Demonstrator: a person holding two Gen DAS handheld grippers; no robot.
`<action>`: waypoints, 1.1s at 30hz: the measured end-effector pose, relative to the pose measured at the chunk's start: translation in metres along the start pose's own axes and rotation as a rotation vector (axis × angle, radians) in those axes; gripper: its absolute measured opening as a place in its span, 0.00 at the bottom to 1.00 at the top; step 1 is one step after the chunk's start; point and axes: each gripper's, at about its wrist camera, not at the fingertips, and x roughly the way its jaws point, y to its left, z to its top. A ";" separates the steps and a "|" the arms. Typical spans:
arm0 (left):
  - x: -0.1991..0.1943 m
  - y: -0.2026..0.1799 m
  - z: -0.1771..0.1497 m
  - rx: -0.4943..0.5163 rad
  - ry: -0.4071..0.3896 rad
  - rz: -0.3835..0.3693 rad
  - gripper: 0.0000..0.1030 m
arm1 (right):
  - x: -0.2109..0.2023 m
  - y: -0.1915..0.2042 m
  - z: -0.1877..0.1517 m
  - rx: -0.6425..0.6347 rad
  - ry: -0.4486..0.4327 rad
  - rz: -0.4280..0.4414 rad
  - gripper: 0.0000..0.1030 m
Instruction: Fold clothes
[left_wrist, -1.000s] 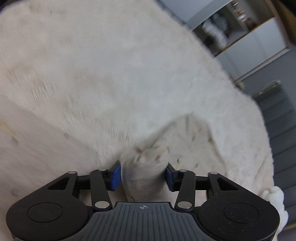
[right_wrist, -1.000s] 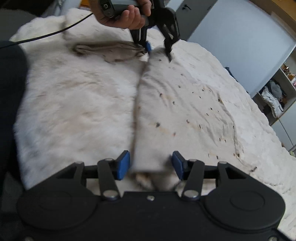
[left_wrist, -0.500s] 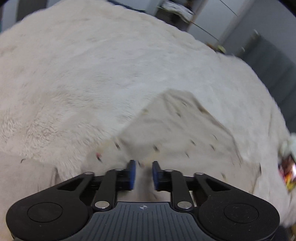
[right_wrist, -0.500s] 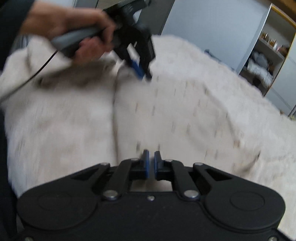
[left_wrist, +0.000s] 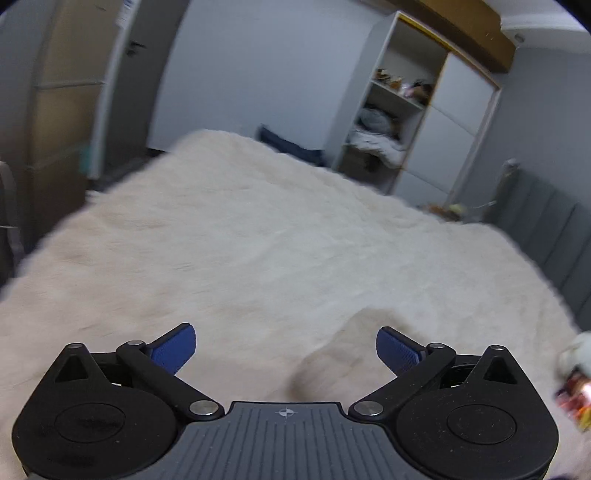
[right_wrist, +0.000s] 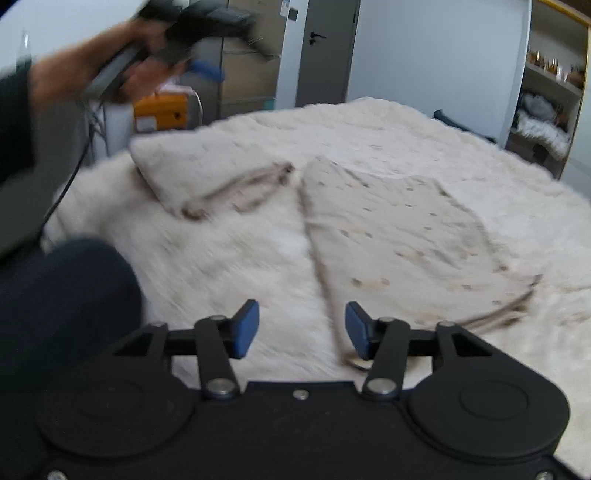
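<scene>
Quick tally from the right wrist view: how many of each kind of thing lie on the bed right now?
Speckled beige garment, folded: 1
Cream pillow: 1
Brownish crumpled cloth on the pillow's edge: 1
Total: 3, all on the fluffy blanket.

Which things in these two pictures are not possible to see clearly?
- Left claw, right wrist view: motion blur smears it.
- Folded garment, right wrist view: the right claw covers its near corner.
- Colourful item, left wrist view: blurred, cut by the edge.
- Shelf contents, left wrist view: too small.
</scene>
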 end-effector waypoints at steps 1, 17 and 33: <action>-0.011 0.008 -0.014 -0.027 0.015 0.090 1.00 | 0.005 0.002 0.002 0.017 0.005 0.022 0.55; 0.014 0.007 -0.087 -0.165 0.037 0.249 1.00 | 0.026 0.026 0.022 0.001 0.080 0.026 0.57; 0.039 0.092 -0.153 -0.738 -0.168 0.218 1.00 | 0.225 -0.020 0.218 0.010 0.153 0.454 0.61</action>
